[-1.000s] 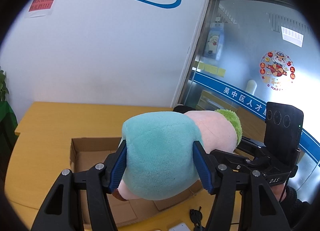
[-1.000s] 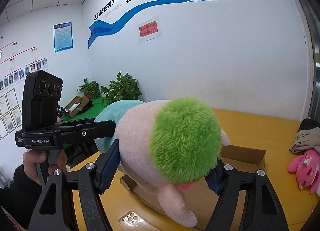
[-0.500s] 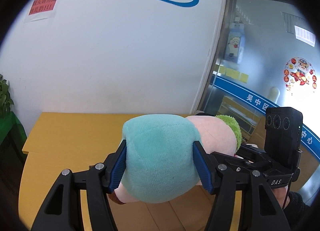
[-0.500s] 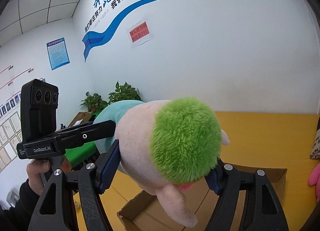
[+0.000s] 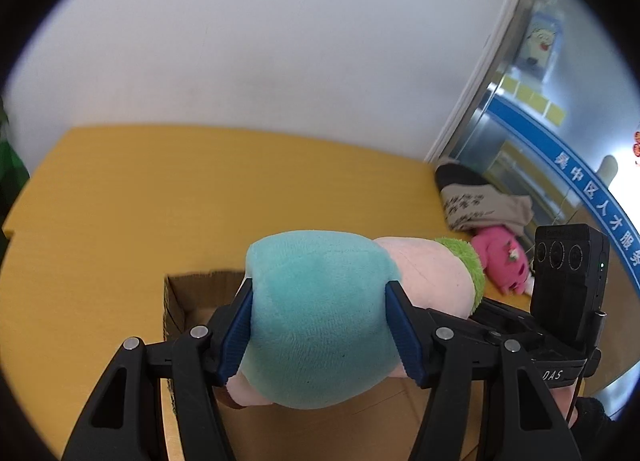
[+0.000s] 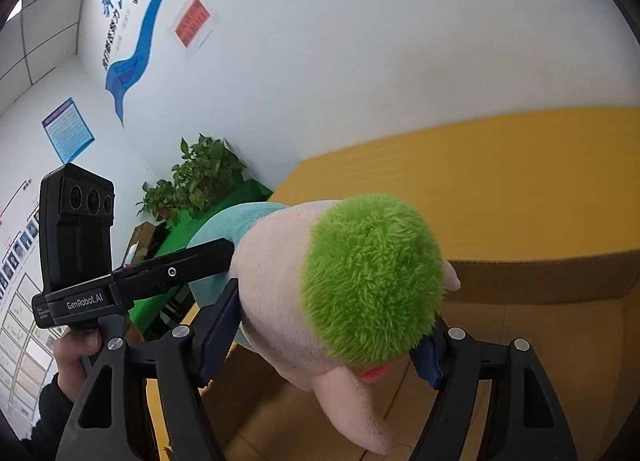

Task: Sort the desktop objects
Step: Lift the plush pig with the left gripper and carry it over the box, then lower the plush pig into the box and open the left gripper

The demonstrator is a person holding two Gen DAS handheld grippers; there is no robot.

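Note:
A plush doll with a teal body (image 5: 320, 325), pink head and green hair (image 6: 372, 277) is held between both grippers above an open cardboard box (image 5: 188, 297). My left gripper (image 5: 320, 333) is shut on the doll's teal end. My right gripper (image 6: 328, 345) is shut on its pink head end, and one pink limb hangs down over the box floor (image 6: 540, 337). Each gripper shows in the other's view, the right one (image 5: 560, 325) and the left one (image 6: 132, 285).
The box stands on a yellow table (image 5: 200, 181) against a white wall. A pink plush toy (image 5: 502, 261) and a folded beige cloth (image 5: 480, 205) lie at the table's right end. Potted plants (image 6: 200, 181) stand beyond the left end.
Both grippers have tilted downward with the doll. The box and table now fill more of both views, and the pink toy has come into the left wrist view.

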